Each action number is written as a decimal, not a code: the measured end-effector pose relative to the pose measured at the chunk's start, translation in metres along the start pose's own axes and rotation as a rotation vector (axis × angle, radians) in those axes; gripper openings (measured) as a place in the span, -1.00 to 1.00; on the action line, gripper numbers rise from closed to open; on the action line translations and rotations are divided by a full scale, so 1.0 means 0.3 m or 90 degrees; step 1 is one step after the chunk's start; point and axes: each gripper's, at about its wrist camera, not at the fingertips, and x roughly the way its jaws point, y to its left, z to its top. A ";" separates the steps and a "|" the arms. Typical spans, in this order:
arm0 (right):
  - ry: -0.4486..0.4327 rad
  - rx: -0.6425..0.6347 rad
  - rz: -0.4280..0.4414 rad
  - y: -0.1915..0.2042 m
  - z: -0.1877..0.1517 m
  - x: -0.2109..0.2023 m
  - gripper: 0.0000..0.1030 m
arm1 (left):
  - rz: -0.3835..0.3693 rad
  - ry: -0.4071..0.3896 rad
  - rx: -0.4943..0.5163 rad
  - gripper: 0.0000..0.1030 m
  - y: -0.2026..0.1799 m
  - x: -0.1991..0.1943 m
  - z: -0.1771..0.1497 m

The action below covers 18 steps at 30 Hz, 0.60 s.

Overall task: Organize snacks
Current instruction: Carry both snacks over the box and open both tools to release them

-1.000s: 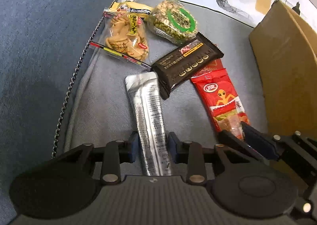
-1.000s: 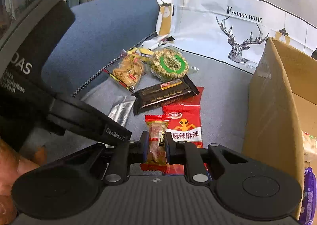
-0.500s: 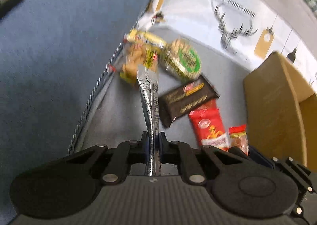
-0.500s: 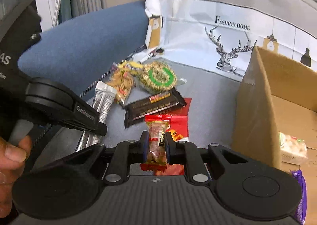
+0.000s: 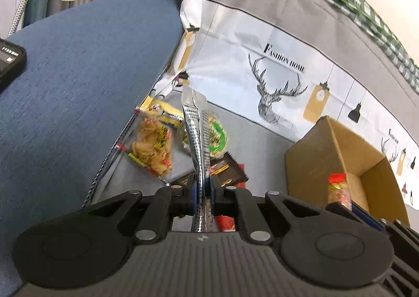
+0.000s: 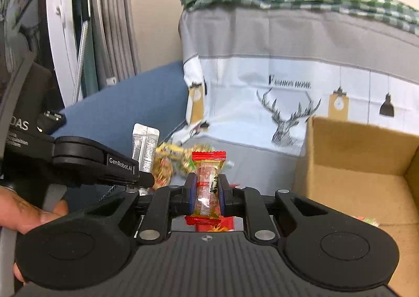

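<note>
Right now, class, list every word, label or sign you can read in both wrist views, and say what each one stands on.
"FASHION HOME": printed above the deer on the sofa cover.
"GenRobot.AI": on the left gripper, side arm, seen from the right wrist.
"DAS": partly cut off, on the same device's body.
Silver sachet: dense print, too small to read.
Red-ended candy: dark label, blurred.
Snack bags on the seat: blurred, unreadable.

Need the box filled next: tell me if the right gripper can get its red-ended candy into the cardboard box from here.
Probably yes. The right gripper, shut on the candy, is beside the cardboard box; the top is open and nothing stands between.
</note>
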 end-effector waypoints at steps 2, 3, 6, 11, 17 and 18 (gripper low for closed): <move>-0.009 0.002 -0.003 -0.024 0.007 -0.019 -0.66 | -0.006 -0.008 -0.005 -0.82 -0.020 0.002 0.005; -0.012 0.004 -0.005 -0.036 0.009 -0.027 -0.66 | -0.008 -0.012 -0.004 -0.82 -0.031 0.002 0.006; -0.019 0.007 -0.017 -0.071 0.013 -0.042 -0.66 | -0.016 -0.021 0.000 -0.82 -0.073 0.004 0.006; -0.027 0.018 -0.040 -0.141 0.011 -0.058 -0.66 | -0.031 -0.043 0.025 -0.82 -0.150 0.006 -0.003; -0.044 0.033 -0.064 -0.217 0.005 -0.107 -0.66 | -0.066 -0.067 0.056 -0.82 -0.231 0.005 -0.011; -0.046 0.037 -0.069 -0.232 0.002 -0.115 -0.66 | -0.075 -0.069 0.059 -0.82 -0.244 0.004 -0.013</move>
